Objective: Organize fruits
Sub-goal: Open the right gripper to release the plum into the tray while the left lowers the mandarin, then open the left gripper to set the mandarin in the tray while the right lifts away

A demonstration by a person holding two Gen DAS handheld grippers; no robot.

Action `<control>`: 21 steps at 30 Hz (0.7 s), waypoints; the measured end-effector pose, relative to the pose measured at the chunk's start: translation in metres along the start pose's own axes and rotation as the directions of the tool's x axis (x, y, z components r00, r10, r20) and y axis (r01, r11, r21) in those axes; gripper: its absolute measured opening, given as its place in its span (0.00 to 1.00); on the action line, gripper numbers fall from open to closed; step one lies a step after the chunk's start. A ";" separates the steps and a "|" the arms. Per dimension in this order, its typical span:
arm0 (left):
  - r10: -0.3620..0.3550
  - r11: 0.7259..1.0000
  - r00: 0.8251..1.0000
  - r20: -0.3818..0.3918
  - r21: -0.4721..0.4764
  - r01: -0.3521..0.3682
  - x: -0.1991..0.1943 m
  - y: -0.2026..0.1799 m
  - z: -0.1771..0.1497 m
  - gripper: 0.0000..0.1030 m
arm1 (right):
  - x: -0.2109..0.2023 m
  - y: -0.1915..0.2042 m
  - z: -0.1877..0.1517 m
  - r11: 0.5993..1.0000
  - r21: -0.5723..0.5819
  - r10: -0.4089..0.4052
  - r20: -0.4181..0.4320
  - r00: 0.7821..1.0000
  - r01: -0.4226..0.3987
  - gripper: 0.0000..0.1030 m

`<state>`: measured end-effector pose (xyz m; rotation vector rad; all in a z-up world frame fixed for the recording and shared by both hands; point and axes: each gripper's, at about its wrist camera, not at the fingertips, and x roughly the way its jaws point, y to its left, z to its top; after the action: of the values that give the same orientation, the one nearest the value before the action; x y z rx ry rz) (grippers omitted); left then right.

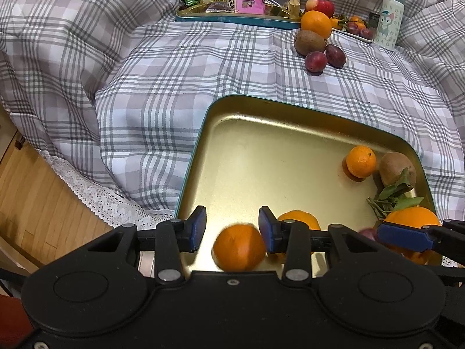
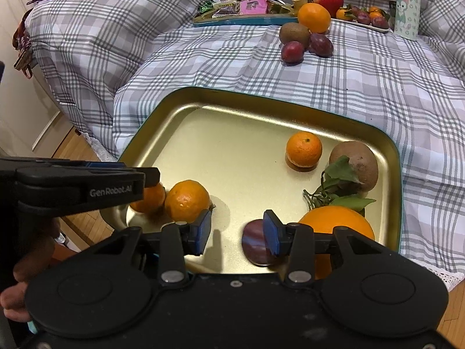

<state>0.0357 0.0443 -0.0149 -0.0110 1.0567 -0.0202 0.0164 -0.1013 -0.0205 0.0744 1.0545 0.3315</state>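
Note:
A gold tray (image 1: 261,100) lies on the plaid cover. My left gripper (image 1: 232,215) hangs over its near corner, jaws apart. A tangerine (image 1: 238,247) sits low between its fingers, and a strip of tray shows beside the left pad. A second tangerine (image 1: 299,218) lies just behind the right finger. My right gripper (image 2: 237,226) is open over bare tray floor, with a plum (image 2: 254,244) resting against its right pad. A big leafy orange (image 2: 334,221), a kiwi (image 2: 356,163) and a small tangerine (image 2: 304,149) fill the tray's right side.
At the back stands a pile of fruit: an orange (image 1: 316,23), a kiwi (image 1: 309,42), plums (image 1: 316,61) and an apple (image 1: 319,5). Beside it are a snack tray (image 1: 232,19), a plate of small fruit (image 1: 354,27) and a bottle (image 1: 389,17). Wooden floor (image 1: 35,197) lies left.

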 end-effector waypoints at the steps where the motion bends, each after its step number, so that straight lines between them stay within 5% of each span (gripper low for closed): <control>1: 0.000 1.000 1.000 0.000 -0.001 0.000 0.000 0.000 0.000 0.47 | 0.000 0.000 0.000 1.000 -0.001 -0.001 -0.001 1.000 0.001 0.42; 21: 0.013 1.000 1.000 0.007 0.017 -0.013 -0.006 -0.006 0.000 0.47 | -0.010 -0.008 0.004 0.999 0.041 -0.008 0.030 1.000 0.007 0.42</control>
<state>0.0322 0.0384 -0.0093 0.0114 1.0491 -0.0177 0.0176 -0.1112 -0.0120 0.1117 1.0314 0.3016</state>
